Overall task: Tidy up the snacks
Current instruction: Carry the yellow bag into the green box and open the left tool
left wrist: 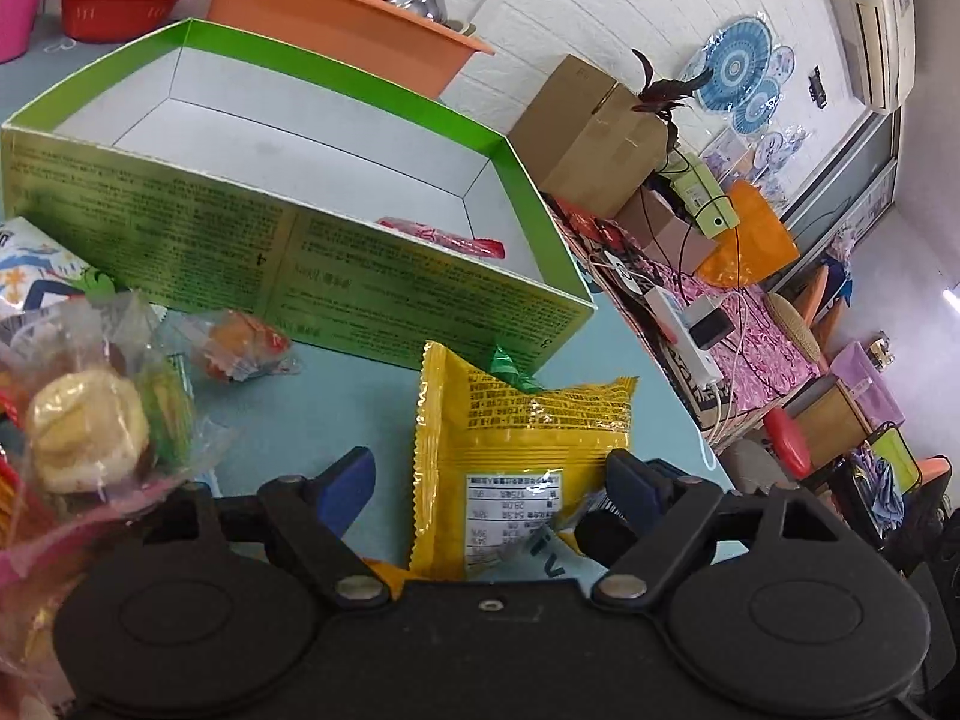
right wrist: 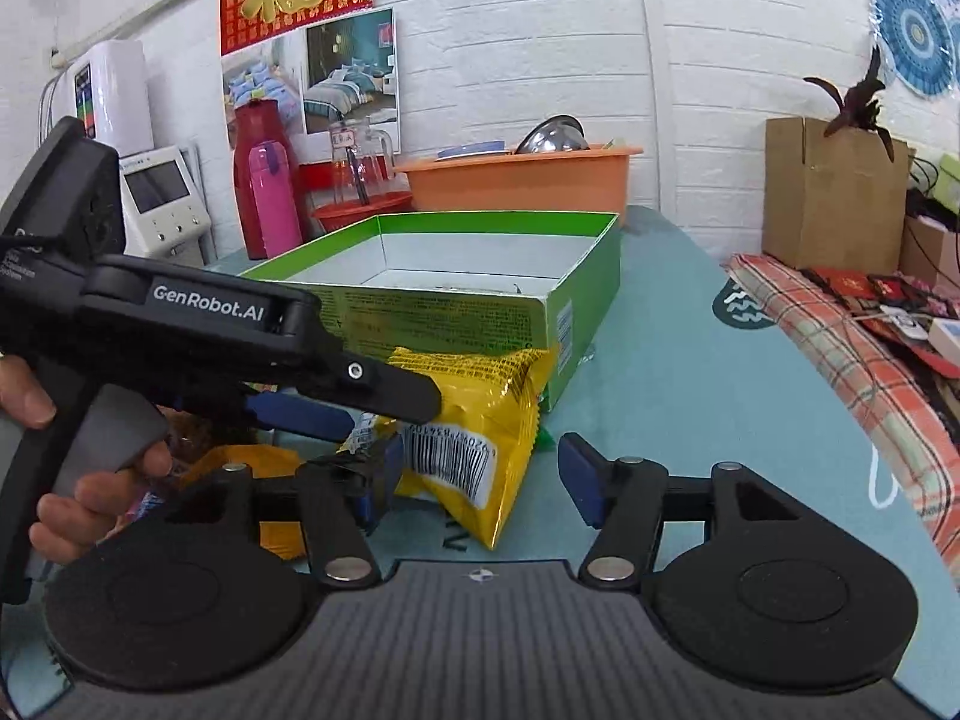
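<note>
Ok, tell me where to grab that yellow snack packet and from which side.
Grip the yellow packet across its flat body near the crimped side seams, coming from the near end away from the green box. It lies flat on the table with its far end against the box wall, and the left gripper already straddles it, open.

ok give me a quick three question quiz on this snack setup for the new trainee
1. True or false: the green box is empty.
2. Which packet sits between the fingers of the left gripper? A) yellow B) red C) blue
3. Fill in: the right gripper is ____ (open or shut).

Key: 1 false, a red packet lies inside; 2 A, the yellow packet; 3 open.
</note>
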Demonstrator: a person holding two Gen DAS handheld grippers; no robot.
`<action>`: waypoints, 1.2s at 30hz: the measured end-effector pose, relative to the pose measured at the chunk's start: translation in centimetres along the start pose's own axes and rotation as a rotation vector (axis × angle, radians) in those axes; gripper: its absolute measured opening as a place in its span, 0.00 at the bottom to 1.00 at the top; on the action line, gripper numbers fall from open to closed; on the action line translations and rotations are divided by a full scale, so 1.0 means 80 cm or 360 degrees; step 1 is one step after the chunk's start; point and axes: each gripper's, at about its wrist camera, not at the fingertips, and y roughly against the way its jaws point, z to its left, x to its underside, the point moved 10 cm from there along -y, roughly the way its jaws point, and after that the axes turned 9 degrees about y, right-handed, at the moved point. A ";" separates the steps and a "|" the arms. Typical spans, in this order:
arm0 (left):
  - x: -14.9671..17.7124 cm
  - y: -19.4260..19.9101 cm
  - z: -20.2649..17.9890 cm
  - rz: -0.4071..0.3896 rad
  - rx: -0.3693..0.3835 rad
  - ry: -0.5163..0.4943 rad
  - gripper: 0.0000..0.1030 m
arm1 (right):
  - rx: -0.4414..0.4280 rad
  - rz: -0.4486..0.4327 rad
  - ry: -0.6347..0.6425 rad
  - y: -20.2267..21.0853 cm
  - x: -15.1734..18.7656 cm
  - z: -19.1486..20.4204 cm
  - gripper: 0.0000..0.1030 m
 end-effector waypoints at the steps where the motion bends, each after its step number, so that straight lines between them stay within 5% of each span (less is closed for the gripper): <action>1: 0.001 -0.001 0.000 0.0007 0.0007 -0.0004 1.00 | -0.0003 0.0005 0.0009 -0.004 -0.001 0.000 0.93; 2: 0.002 -0.004 0.001 0.0024 0.0023 -0.0009 0.91 | -0.0013 0.0010 0.0014 -0.009 0.000 0.001 0.93; 3: 0.006 -0.007 0.000 0.0052 0.0053 0.0000 0.62 | -0.0029 0.0028 0.0007 -0.016 0.003 0.001 0.82; 6: 0.005 0.005 -0.006 0.0024 0.0061 0.0006 0.47 | -0.0049 0.0096 -0.0013 -0.021 0.008 0.009 0.51; 14: -0.036 0.082 -0.048 -0.0215 0.0140 -0.0153 0.47 | -0.0033 -0.0153 0.0109 0.024 -0.058 0.026 0.49; 21: -0.086 0.107 -0.046 -0.0343 0.0096 -0.0196 0.48 | -0.0050 -0.0270 0.0168 0.001 -0.117 0.037 0.50; 36: -0.141 0.055 0.019 -0.0263 -0.0010 -0.0098 0.50 | -0.0109 -0.0154 0.0095 -0.101 -0.127 0.034 0.50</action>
